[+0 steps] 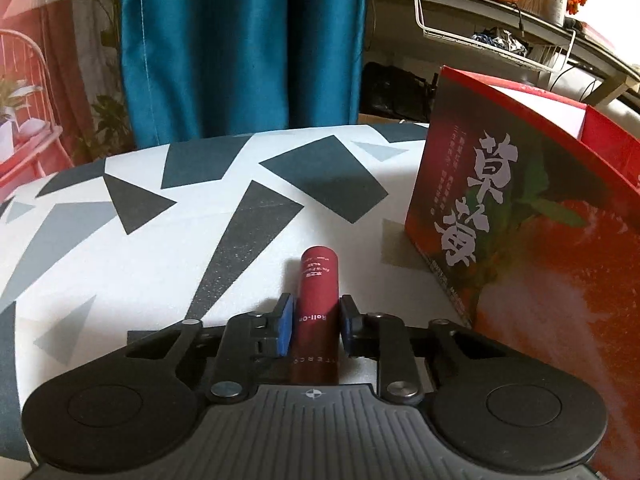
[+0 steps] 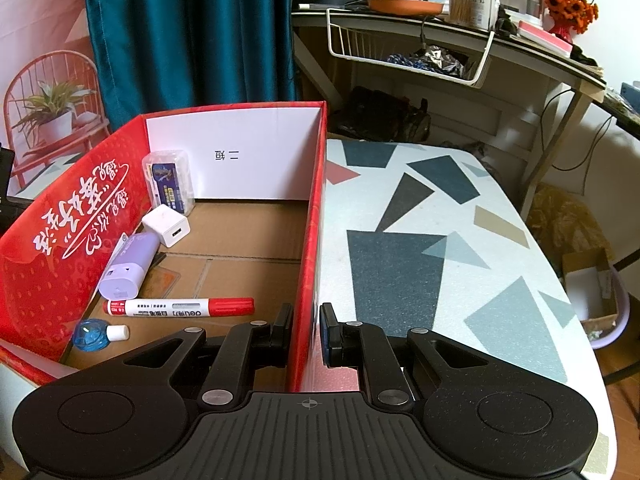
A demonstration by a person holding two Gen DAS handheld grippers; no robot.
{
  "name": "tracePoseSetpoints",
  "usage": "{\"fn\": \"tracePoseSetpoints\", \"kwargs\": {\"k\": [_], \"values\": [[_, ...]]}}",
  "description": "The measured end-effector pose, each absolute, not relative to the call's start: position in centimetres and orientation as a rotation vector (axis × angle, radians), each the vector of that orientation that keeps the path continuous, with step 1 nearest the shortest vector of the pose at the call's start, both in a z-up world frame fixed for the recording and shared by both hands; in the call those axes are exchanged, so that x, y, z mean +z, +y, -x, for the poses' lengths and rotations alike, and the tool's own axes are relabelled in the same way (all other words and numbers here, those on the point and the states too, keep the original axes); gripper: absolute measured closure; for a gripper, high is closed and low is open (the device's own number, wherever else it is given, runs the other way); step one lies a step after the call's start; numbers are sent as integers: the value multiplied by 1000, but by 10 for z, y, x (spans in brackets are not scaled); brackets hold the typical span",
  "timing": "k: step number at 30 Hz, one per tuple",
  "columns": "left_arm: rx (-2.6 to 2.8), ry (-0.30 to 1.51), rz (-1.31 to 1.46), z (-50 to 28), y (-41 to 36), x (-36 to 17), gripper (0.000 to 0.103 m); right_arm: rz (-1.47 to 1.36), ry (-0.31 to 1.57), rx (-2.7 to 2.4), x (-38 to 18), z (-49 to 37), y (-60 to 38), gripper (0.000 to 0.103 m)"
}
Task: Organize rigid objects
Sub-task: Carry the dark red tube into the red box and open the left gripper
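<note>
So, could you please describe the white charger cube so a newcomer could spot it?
Look inside the red cardboard box, along its left wall. The white charger cube lies between the clear plastic case and the lilac device, the only plain white block.

So the surface point(image 1: 120, 200) has a white cover with grey, dark and tan geometric shapes. Sitting right on it: a dark red roll-on tube point(image 1: 316, 304) lying flat, and just to its right a big red cardboard box point(image 2: 312, 240), open on top.

Glossy cardboard box point(image 2: 48, 264); matt tube point(image 1: 317, 304) — speckled tabletop point(image 1: 132, 280)
</note>
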State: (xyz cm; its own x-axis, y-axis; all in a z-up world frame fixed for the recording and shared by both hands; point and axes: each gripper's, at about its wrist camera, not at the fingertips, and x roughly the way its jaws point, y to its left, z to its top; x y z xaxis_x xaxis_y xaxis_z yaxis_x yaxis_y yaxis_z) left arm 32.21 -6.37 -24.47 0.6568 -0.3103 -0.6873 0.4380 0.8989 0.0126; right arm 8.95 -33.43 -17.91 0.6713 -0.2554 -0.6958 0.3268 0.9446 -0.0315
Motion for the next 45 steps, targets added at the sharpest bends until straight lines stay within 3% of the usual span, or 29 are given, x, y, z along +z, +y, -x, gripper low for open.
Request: {"fn": "tracePoseSetpoints", "kwargs": {"k": [18,31,37,45], "values": [[-502,755,-156,-273,-48,-240,79,-91,753,-327,-179,-88,-334,91],[-589,618,-133,-265,-53,-175,79,-91,753,-327,-179,-87,-334,92],[-706,543,-180,-261,-81,-137,79,-91,753,-328,-179,-87,-334,92],[-813,490,-306,-255,-133,-136,79,-78,767,-322,-178,-89,-334,91]]}}
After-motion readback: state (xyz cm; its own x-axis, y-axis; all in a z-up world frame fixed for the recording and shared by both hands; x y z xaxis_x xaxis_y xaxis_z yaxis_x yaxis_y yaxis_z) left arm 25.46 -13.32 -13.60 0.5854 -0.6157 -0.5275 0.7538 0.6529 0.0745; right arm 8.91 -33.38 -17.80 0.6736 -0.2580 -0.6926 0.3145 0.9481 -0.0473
